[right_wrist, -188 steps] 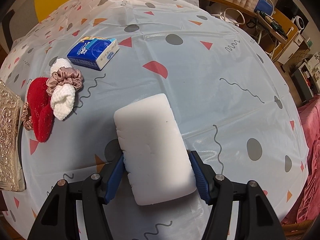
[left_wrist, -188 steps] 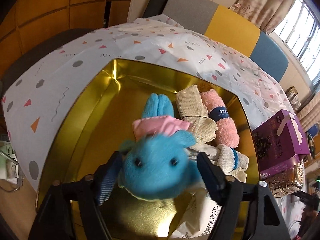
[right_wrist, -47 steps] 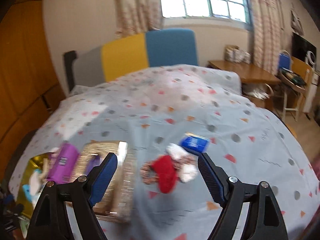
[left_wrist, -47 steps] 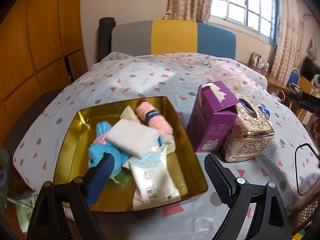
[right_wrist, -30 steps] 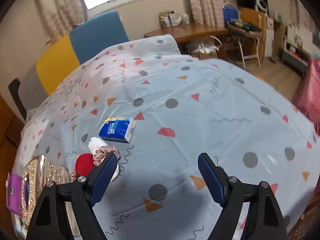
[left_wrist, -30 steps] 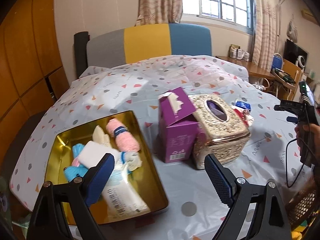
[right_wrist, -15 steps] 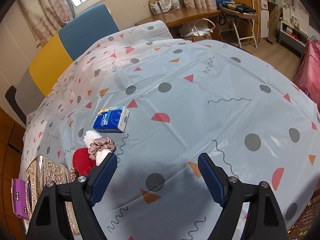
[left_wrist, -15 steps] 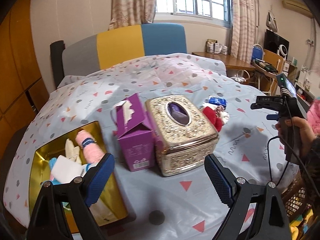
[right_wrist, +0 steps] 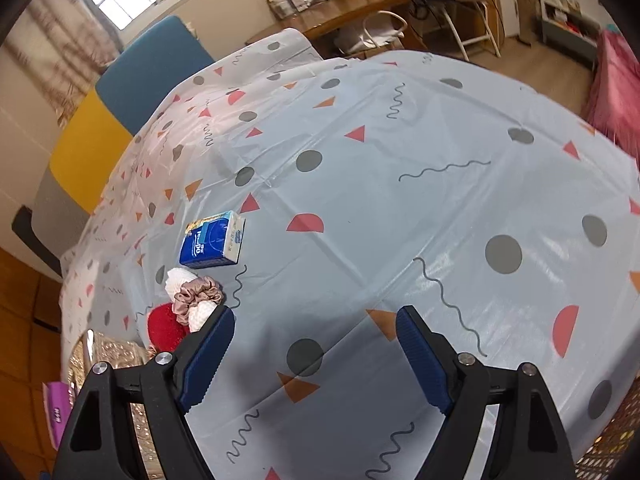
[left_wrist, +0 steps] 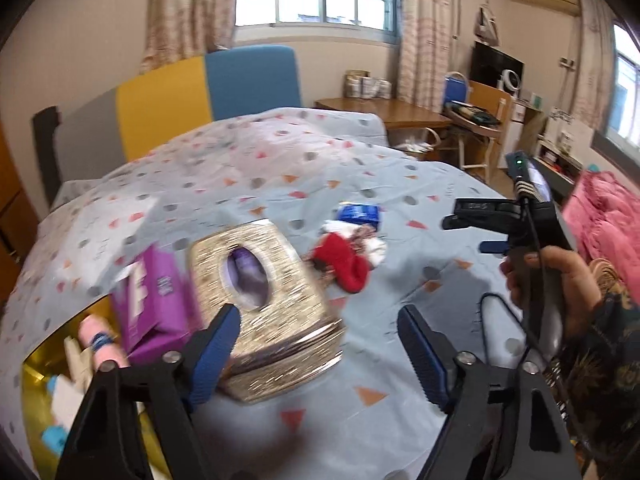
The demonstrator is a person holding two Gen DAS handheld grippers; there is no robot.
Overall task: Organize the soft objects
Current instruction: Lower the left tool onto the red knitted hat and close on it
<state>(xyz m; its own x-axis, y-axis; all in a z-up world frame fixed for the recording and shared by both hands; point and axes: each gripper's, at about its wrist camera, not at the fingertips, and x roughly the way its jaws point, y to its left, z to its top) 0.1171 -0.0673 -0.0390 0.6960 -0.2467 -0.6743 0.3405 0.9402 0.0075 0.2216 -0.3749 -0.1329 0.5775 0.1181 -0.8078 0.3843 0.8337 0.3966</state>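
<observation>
A pile of soft things lies on the patterned cloth: a red sock (left_wrist: 344,264) (right_wrist: 164,328), a pink-brown scrunchie (right_wrist: 198,294) and a white knit piece (right_wrist: 180,278), with a blue tissue pack (right_wrist: 212,240) just beyond. My right gripper (right_wrist: 314,316) hangs open above the cloth, its left finger beside the pile, nothing between its fingers. My left gripper (left_wrist: 316,320) is in the air over the table's near side, its jaws closing on nothing. The gold tray (left_wrist: 36,364) at the far left holds a pink roll (left_wrist: 98,340), white pieces and a blue plush (left_wrist: 52,436).
A gold ornate tissue box (left_wrist: 264,304) and a purple box (left_wrist: 148,300) stand between the tray and the pile. A person's hand (left_wrist: 556,280) holds the right gripper at the table's right side. A chair with yellow and blue panels (left_wrist: 208,88) stands behind the table.
The left view has swung right, so the tray slid to the left edge and the pile came nearer; its jaws stand narrower. The right gripper rolled and sank slightly toward the cloth.
</observation>
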